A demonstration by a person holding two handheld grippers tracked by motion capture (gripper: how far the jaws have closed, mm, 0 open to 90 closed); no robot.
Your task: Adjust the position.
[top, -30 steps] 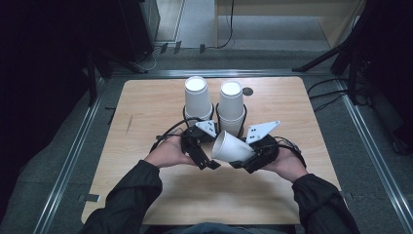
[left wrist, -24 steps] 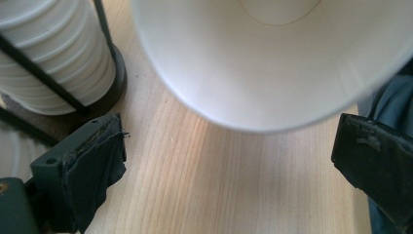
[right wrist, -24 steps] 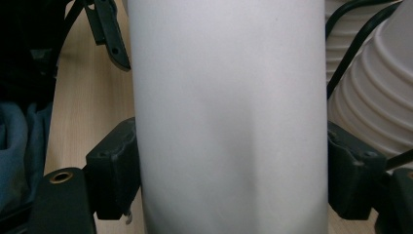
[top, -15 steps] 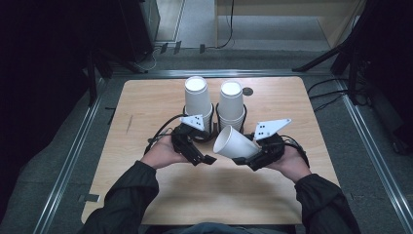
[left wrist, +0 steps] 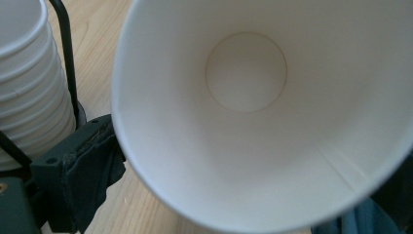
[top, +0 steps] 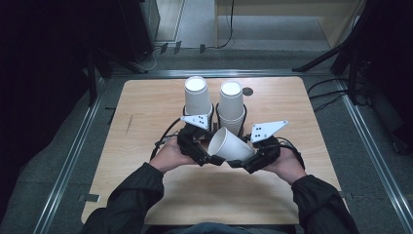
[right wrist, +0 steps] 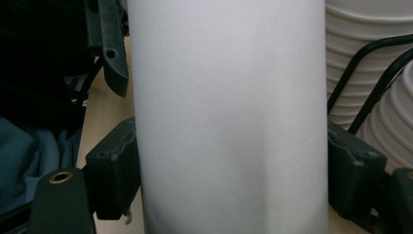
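A single white paper cup [top: 231, 144] lies tilted above the table, held between both hands. My right gripper [top: 243, 163] is shut on its lower body. In the right gripper view the cup [right wrist: 229, 122] stands between the two black pads [right wrist: 114, 170], which press on its sides. My left gripper [top: 209, 158] is at the cup's mouth. In the left gripper view I look straight into the cup [left wrist: 243, 122], and one finger [left wrist: 83, 165] lies against the outside of the rim. Whether that gripper clamps the rim is hidden.
Two stacks of white cups [top: 197, 97] [top: 231, 102] stand in black wire holders just behind the hands, close to both grippers. The wooden table [top: 146, 112] has a small dark hole [top: 248, 91] near its far edge. Metal rails run along both sides.
The left gripper has edged slightly left and back at the cup's mouth. The cup and the right gripper have hardly shifted.
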